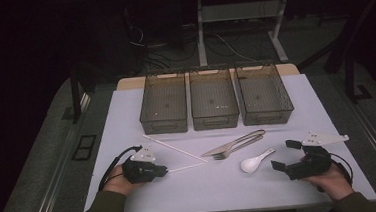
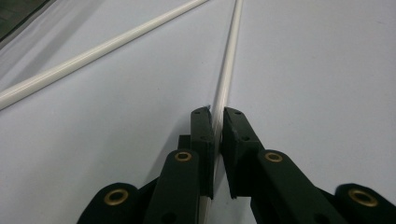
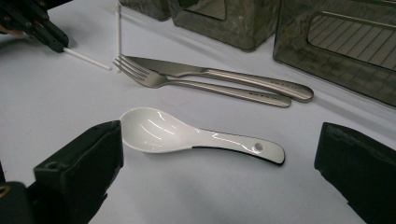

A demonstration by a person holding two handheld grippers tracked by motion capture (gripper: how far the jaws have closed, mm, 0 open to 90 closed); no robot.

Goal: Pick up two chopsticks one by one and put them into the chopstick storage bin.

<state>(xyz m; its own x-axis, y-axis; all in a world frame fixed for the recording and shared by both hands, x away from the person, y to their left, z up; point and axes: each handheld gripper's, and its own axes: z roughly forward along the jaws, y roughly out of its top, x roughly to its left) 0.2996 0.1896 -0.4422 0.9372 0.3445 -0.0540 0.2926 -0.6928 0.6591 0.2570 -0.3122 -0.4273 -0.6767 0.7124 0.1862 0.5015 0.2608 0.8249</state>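
Gripping one white chopstick [image 2: 227, 70] at its near end, the left gripper [image 2: 217, 121] has its jaws clenched on it while it lies on the table [image 1: 221, 184]. Right gripper [image 3: 219, 158] hangs wide open around the spoon [image 3: 187, 135], not touching. Next, I judge, comes lifting the stick toward a bin [image 1: 165, 122], keeping it level

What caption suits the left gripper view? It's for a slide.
Left gripper with jaws closed on a white chopstick; a second chopstick lies on the table.
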